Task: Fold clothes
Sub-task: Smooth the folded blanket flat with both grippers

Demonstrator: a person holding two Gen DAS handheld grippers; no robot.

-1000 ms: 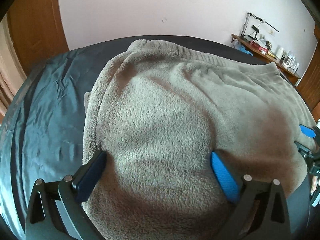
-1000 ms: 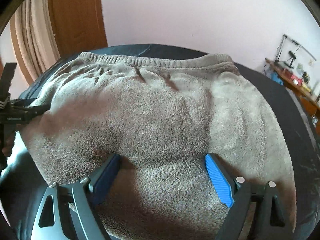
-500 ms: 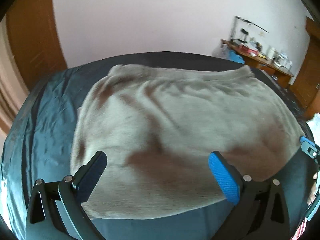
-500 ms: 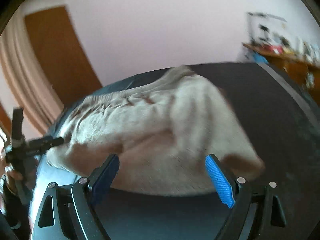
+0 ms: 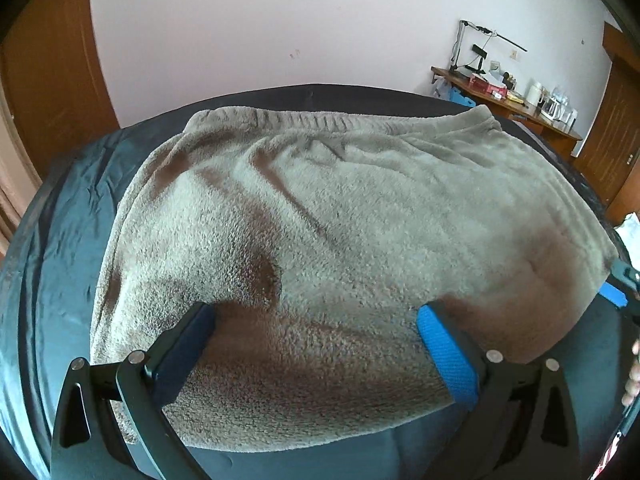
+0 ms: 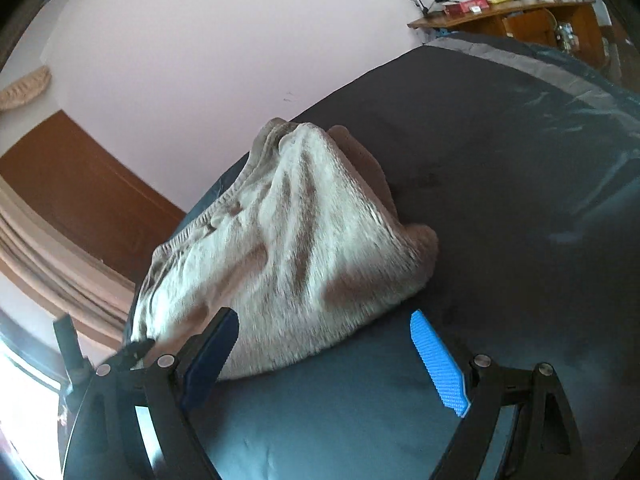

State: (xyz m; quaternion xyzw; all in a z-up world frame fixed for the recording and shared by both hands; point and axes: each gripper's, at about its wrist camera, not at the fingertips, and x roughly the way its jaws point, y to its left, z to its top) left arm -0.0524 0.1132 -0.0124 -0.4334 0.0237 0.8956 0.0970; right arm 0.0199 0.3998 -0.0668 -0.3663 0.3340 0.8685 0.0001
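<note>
A grey-beige fleece garment (image 5: pixel 340 220) lies folded flat on the dark blue bed (image 5: pixel 60 260), its ribbed waistband at the far side. My left gripper (image 5: pixel 314 312) is open, its fingers spread wide over the garment's near edge, pinching nothing. In the right wrist view the picture is tilted and the garment (image 6: pixel 288 248) sits left of centre. My right gripper (image 6: pixel 324 316) is open above the bare sheet (image 6: pixel 500 200) at the garment's near right corner, with nothing between its fingers. The right gripper's tip (image 5: pixel 618 288) shows at the left wrist view's right edge.
A wooden desk (image 5: pixel 504 96) with bottles, boxes and a lamp stands against the wall at the far right. A brown wooden door (image 5: pixel 48 80) is at the left, with a curtain (image 6: pixel 48 264) beside it. Bare sheet lies to the right of the garment. A hand (image 5: pixel 634 372) shows at the edge.
The right gripper has drawn back off the garment to the right and rolled, tilting its view. The left gripper has backed off, so the garment's near edge now shows. Both stay open.
</note>
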